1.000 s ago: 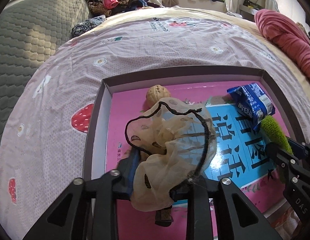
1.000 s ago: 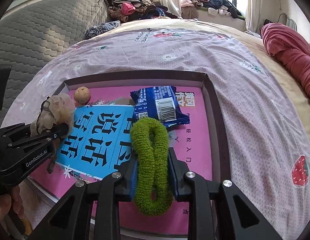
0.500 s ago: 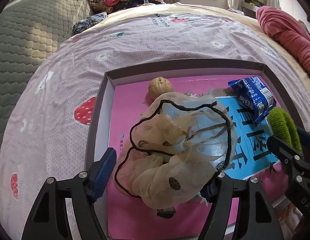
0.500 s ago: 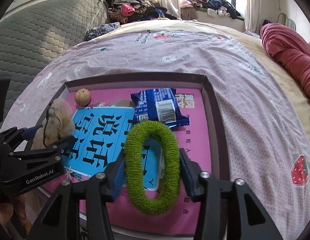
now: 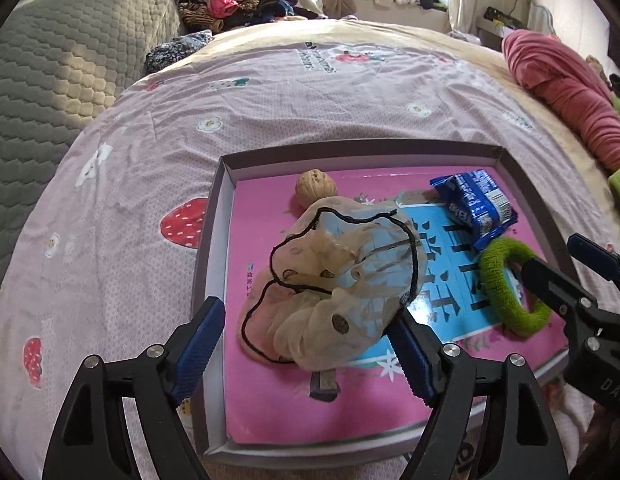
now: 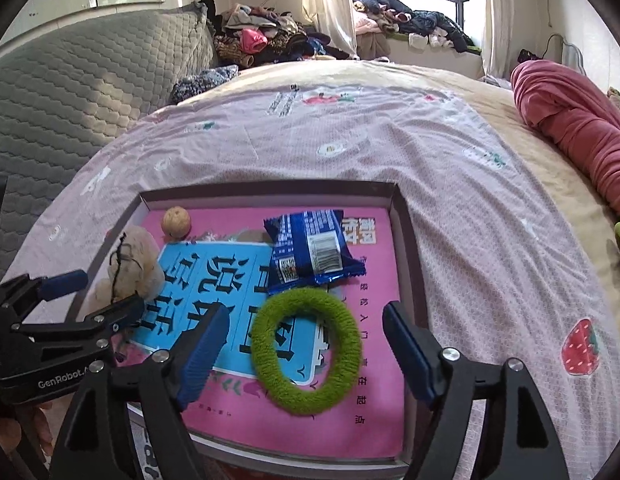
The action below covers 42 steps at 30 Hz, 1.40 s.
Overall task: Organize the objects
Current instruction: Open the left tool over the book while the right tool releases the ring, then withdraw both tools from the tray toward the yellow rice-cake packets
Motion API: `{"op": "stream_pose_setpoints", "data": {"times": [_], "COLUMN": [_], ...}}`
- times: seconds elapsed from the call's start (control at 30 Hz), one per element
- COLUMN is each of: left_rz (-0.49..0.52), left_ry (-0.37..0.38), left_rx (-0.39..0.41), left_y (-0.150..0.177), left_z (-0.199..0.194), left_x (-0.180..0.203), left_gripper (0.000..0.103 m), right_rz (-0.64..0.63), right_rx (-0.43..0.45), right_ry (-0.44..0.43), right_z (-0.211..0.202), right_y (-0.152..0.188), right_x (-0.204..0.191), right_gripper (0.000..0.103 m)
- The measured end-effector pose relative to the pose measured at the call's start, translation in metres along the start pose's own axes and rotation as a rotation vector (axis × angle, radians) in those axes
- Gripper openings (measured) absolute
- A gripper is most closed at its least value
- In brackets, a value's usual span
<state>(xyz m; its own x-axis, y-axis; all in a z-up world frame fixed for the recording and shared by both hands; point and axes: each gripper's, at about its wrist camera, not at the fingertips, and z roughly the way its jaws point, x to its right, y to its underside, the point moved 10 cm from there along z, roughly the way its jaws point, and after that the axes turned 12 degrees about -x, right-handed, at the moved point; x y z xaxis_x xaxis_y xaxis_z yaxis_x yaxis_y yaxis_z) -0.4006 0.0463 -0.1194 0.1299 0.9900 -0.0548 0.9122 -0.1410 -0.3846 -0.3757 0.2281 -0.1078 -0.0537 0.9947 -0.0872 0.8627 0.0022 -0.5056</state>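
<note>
Inside the shallow tray (image 5: 213,216) on the bed, both held items have just been let go. A second ago the left gripper (image 5: 310,344) was clamped on the sheer beige scrunchie (image 5: 334,284) and the right gripper (image 6: 305,344) was pinching the green scrunchie (image 6: 305,344) flat; half a second ago both sets of jaws were already parting, and now both stand wide apart and released, holding nothing. The beige scrunchie has slumped onto the pink book (image 5: 269,400) that lines the tray, between the left gripper's spread fingers and just short of the walnut (image 5: 316,188), though its far edge seems to brush the right-hand pad. The green scrunchie has sprung back into an open ring and lies flat on the book's blue panel, its far edge touching the blue snack packet (image 6: 314,252). All four small things now sit within the tray, so this placing step looks complete; the sensible follow-up would be to draw both grippers back clear without snagging the soft fabric.
</note>
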Motion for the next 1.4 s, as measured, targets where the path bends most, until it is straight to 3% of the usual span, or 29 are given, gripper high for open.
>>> {"op": "stream_pose_setpoints", "data": {"times": [0.13, 0.33, 0.67, 0.97, 1.13, 1.4], "left_rz": [-0.011, -0.017, -0.054, -0.052, -0.050, -0.059], "left_ry": [0.028, 0.027, 0.022, 0.041, 0.044, 0.069], "left_rx": [0.004, 0.031, 0.108, 0.150, 0.173, 0.209], "left_y": [0.005, 0.011, 0.027, 0.065, 0.094, 0.130], "left_z": [-0.009, -0.029, -0.087, -0.140, -0.171, -0.212], "left_x": [-0.002, -0.007, -0.023, -0.008, 0.005, 0.026], "left_gripper": [0.103, 0.103, 0.103, 0.103, 0.103, 0.103], "right_rz": [-0.009, -0.036, -0.061, -0.070, -0.081, -0.070], "right_rx": [0.029, 0.075, 0.194, 0.182, 0.217, 0.248], "right_ry": [-0.011, -0.011, -0.055, -0.006, 0.017, 0.002], "right_z": [-0.015, -0.043, -0.126, -0.169, -0.210, -0.263], "right_y": [-0.003, -0.005, 0.000, 0.040, 0.061, 0.090], "right_x": [-0.006, -0.017, -0.039, -0.031, -0.026, -0.021], "right_gripper": [0.089, 0.091, 0.097, 0.098, 0.100, 0.101]}}
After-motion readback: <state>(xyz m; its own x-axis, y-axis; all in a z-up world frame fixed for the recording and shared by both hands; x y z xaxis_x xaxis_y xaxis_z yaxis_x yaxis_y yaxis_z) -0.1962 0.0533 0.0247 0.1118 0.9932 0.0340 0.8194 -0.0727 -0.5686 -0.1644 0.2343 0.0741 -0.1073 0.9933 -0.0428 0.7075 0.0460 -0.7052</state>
